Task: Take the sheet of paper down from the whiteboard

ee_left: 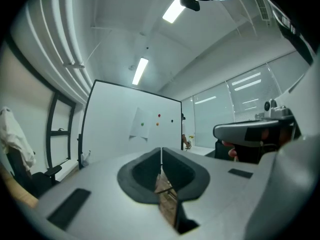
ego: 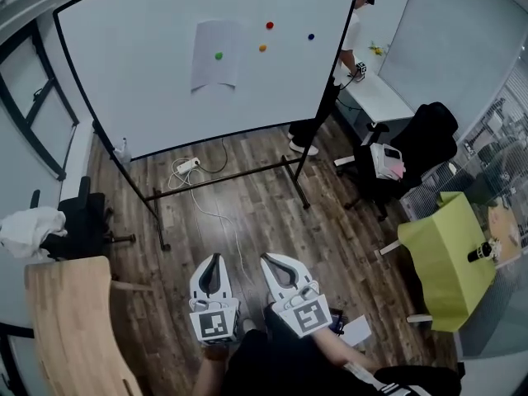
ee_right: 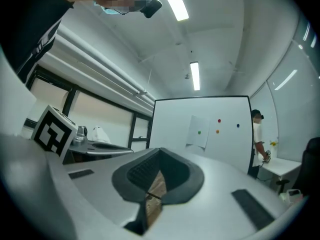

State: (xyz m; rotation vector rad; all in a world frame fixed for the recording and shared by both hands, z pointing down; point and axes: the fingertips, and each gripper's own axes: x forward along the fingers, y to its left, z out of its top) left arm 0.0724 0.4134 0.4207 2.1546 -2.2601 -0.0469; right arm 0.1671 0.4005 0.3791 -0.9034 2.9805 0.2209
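Sheet of paper is up on the whiteboard, a bit left of the board's middle and near its top edge, pinned by a green magnet. Right of it, red, orange and blue magnets sit on bare board. A person stands past the right edge, at a desk I think. Well away from the board, the left gripper and right gripper sit side by side, fingers pressed together on nothing.

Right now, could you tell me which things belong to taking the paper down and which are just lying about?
Job: sheet of paper, green magnet, whiteboard, left gripper, right gripper.
Lying about: orange magnet, blue magnet, power strip, black chair.
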